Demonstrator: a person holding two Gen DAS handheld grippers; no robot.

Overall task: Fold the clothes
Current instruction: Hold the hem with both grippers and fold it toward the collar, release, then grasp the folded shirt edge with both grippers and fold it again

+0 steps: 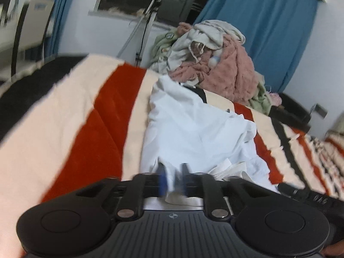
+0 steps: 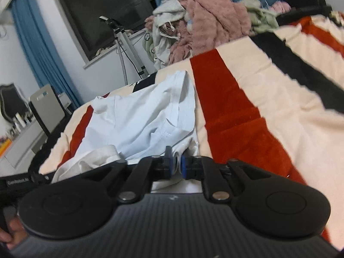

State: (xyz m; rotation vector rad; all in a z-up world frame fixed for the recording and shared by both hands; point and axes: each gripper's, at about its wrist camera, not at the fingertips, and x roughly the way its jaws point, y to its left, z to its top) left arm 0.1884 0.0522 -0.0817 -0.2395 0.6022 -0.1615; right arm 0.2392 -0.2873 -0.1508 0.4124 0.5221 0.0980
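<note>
Two hand-held grippers: left (image 1: 173,173), right (image 2: 175,161) | jaws parted, white garment (image 1: 193,124) between, unclamped | hem to be laid flat on bed (image 1: 64,111) before withdrawal

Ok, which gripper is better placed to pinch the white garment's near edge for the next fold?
Right, probably. The right gripper brackets the white garment hem closely; the left gripper stands wider, cloth loose between.

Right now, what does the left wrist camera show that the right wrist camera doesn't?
Only the left wrist view shows the full blue curtain right of the clothes and the chair back. Only the right wrist view shows the cluttered shelf at left. Both share the white garment, the pink fleece pile, the striped blanket and the tripod.
</note>
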